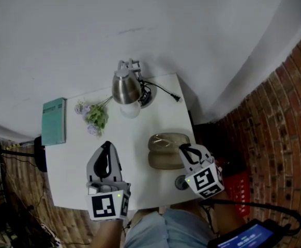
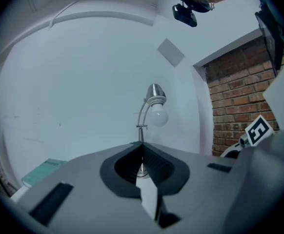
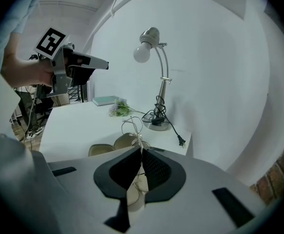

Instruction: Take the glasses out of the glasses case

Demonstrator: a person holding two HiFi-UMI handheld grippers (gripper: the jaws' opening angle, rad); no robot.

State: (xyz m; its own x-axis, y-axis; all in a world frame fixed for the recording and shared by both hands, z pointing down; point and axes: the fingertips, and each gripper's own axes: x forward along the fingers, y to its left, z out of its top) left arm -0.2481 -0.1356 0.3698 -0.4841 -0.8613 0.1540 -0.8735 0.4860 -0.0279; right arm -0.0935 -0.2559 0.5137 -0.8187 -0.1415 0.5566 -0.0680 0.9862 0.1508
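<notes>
The beige glasses case point(image 1: 166, 150) lies open near the right edge of the white table point(image 1: 73, 180). In the right gripper view its two halves point(image 3: 113, 146) sit just beyond the jaws. Thin wire-framed glasses point(image 3: 131, 127) stick up from my right gripper point(image 3: 141, 150), which is shut on them above the case. In the head view that right gripper point(image 1: 183, 149) hangs over the case's right end. My left gripper point(image 1: 107, 144) hovers over the table left of the case, jaws shut with nothing in them point(image 2: 142, 145).
A metal desk lamp point(image 1: 126, 87) stands at the table's back, its cord and plug point(image 1: 176, 98) trailing right. A sprig of flowers point(image 1: 95, 117) and a green book point(image 1: 54, 121) lie at the back left. A red crate point(image 1: 238, 187) sits on the brick floor to the right.
</notes>
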